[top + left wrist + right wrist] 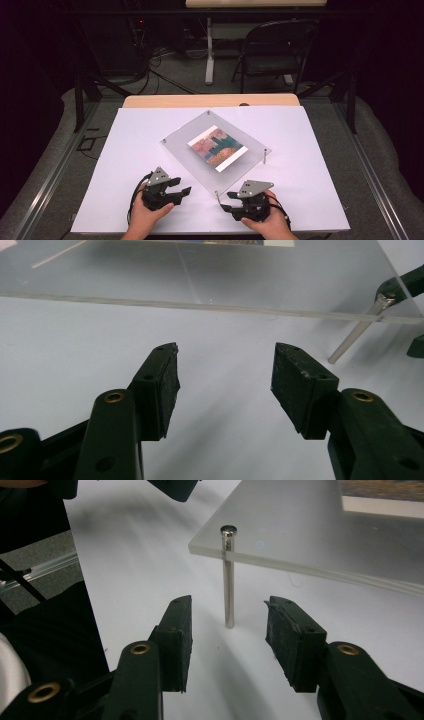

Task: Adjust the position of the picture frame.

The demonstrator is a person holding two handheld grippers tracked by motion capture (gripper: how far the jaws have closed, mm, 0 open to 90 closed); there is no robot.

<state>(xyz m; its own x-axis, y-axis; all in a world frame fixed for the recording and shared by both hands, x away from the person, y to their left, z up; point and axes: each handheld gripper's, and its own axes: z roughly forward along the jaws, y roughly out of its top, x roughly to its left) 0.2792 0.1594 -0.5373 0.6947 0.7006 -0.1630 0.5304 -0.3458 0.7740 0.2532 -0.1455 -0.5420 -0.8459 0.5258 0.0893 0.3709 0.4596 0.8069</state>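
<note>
A clear acrylic panel [182, 150] with a colourful picture [218, 146] under it stands raised on thin metal pins above the white sheet. My left gripper [184, 194] is open near the panel's front-left edge [200, 306], nothing between its jaws [225, 372]. My right gripper [226, 201] is open at the panel's front corner. In the right gripper view, the front corner pin [228, 580] stands upright just beyond the jaws [227, 605], clear of both pads. That same pin [357, 335] shows at the right of the left gripper view.
The white sheet [310, 165] covers most of a wooden table [210, 101]. Another pin [264, 156] holds the panel's right corner. A folding chair [277, 50] and cables lie on the floor beyond the table. Free sheet lies left and right of the panel.
</note>
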